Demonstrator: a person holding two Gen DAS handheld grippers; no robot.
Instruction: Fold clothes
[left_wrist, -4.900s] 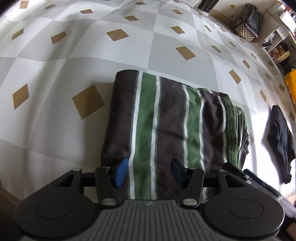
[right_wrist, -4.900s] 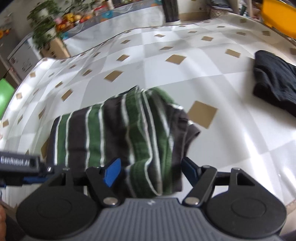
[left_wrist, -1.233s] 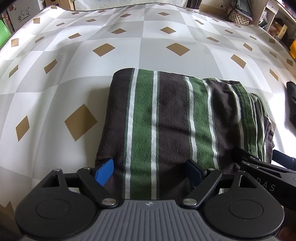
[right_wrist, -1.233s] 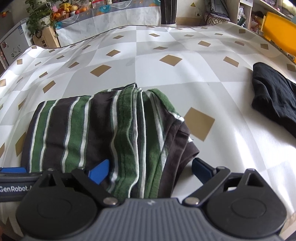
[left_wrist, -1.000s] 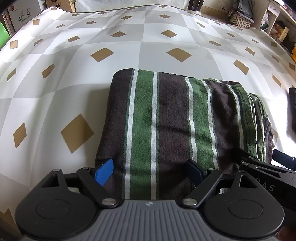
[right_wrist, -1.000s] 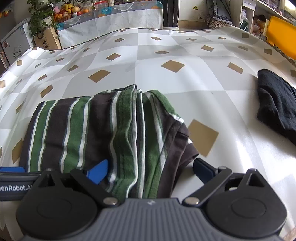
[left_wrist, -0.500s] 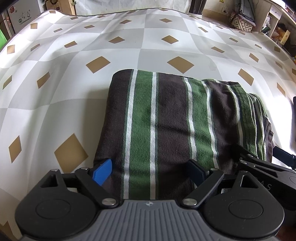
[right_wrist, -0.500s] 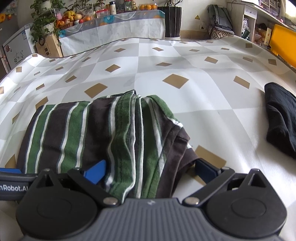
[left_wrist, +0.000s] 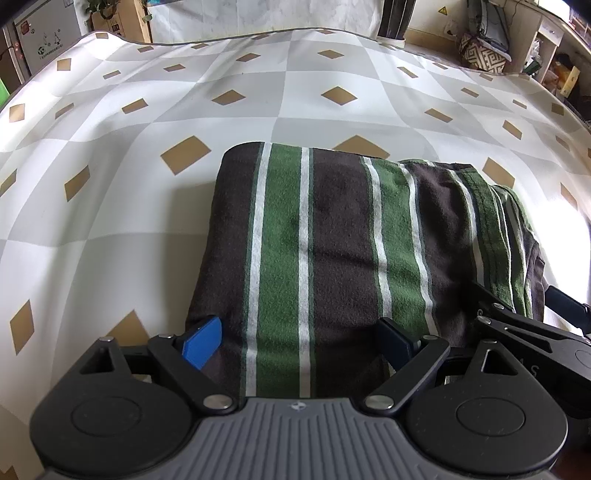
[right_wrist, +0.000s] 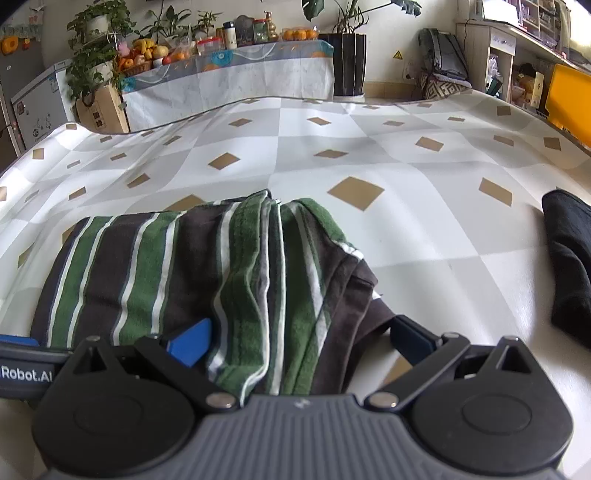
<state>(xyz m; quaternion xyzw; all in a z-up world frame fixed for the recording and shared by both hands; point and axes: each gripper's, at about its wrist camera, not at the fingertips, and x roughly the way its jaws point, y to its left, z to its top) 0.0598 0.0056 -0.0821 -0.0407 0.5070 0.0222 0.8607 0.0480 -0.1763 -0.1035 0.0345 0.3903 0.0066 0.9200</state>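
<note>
Two spread-open tools, left tool, right tool, astride folded striped garment, "Robot.AI" lettering partly readable.

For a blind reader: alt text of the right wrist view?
Open right tongs straddle the near edge of a folded green-and-brown striped garment on a checked tablecloth. A black garment lies farther right.

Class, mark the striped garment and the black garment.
striped garment (left_wrist: 332, 240), left wrist view, on its flat folded top.
black garment (right_wrist: 569, 258), right wrist view, on its middle.
</note>
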